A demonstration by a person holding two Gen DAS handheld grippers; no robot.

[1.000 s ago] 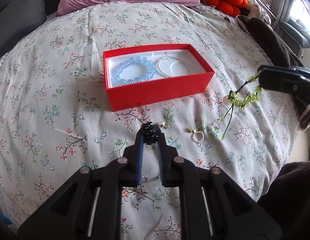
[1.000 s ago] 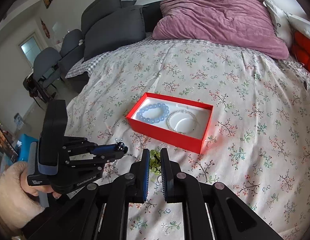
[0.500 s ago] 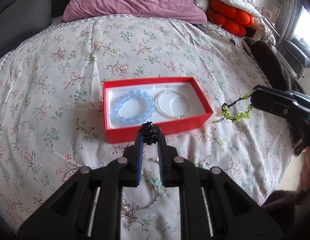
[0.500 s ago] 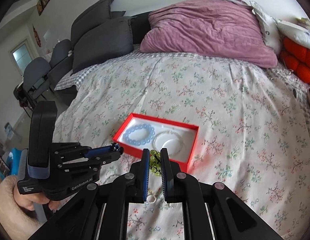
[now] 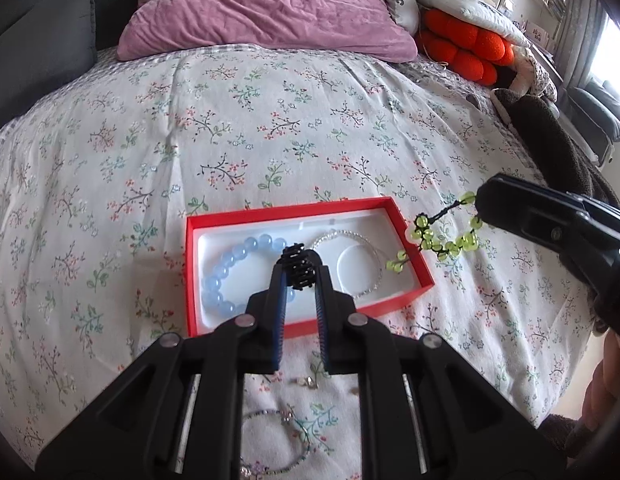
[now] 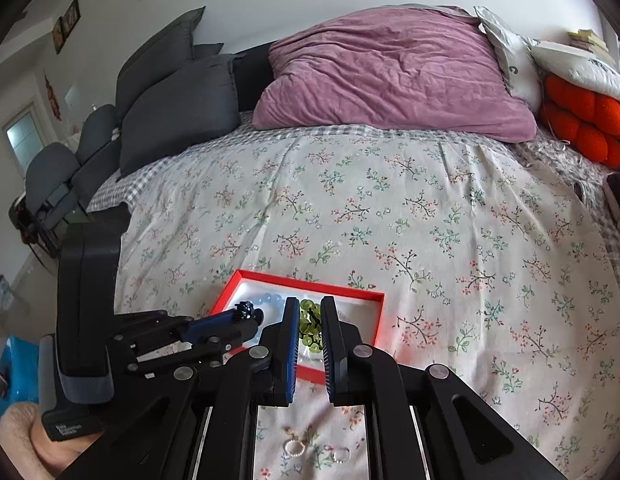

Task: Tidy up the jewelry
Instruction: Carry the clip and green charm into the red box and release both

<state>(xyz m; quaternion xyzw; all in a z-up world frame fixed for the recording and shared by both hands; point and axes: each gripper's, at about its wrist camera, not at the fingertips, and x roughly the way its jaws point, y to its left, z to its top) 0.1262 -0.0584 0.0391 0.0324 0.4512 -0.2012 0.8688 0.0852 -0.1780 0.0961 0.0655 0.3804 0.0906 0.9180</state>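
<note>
Red box (image 5: 310, 322): on floral bedspread (image 5: 269, 140), holds blue bead bracelet (image 5: 229, 276), pearl bracelet (image 5: 360, 264). Nearer both cameras than half-second ago.

Left gripper (image 5: 297, 268): jaws clamped on black bead item (image 5: 297, 266), now over box interior; earlier short of front wall.

Right gripper (image 6: 310, 320): jaws pinching green bead bracelet (image 5: 446, 236), now dangling at box's right rim.

Loose rings (image 6: 293, 447), thin chain (image 5: 285, 460): on bedspread, near side of box.

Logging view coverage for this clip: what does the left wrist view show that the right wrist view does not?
Left wrist only: a thin multicoloured beaded chain on the floral bedspread.

Right wrist only: two small rings.

Both: the red box holding a pale blue bead bracelet, the left gripper pinching a black bead piece, the right gripper pinching green beads.
</note>
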